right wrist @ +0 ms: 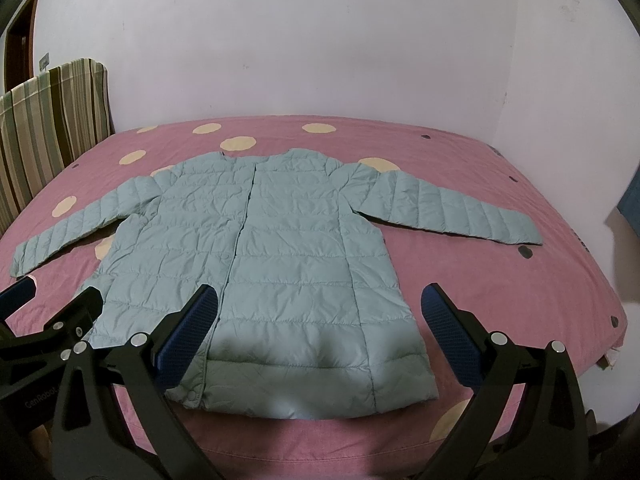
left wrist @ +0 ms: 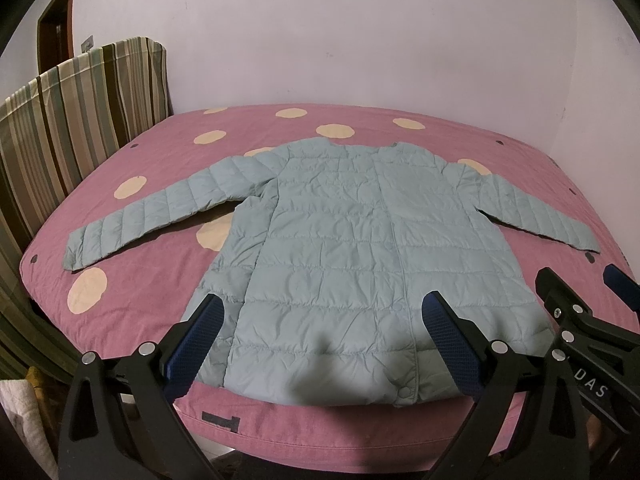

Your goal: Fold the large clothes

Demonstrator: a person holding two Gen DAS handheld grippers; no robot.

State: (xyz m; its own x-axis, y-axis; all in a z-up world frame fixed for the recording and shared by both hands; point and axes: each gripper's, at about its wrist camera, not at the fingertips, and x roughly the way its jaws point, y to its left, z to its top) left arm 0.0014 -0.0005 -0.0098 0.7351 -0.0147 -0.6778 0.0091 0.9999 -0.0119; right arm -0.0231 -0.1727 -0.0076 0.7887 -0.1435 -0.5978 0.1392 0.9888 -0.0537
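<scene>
Nearest the cameras, both tools hang over the near edge of the bed with nothing between their blue-padded fingers. From its own wrist view the left gripper [left wrist: 322, 322] has its jaws spread wide, released, framing the near hem of the jacket [left wrist: 340, 248] without touching it. The right gripper [right wrist: 320, 314] is likewise spread wide and empty in its own view, poised above the same hem. Each tool also shows in the other's picture: the right one juts in at the right edge of the left wrist view, and the left one at the left edge of the right wrist view.

Just beyond the fingers, the pale blue-green quilted jacket lies flat on the pink bedspread [left wrist: 132, 292], front side up, its snap closure running from the hem near the cameras to the collar at the far end. Both sleeves stretch outward and slightly nearward, the left sleeve [left wrist: 160, 216] reaching toward the left edge of the bed and the right sleeve [right wrist: 448, 208] toward the right edge. Cream dots are scattered over the spread.

Farther back on the left stands a striped headboard [left wrist: 80, 120], with a brown door [left wrist: 56, 24] behind it. A plain pale wall [left wrist: 360, 40] closes the far side.
</scene>
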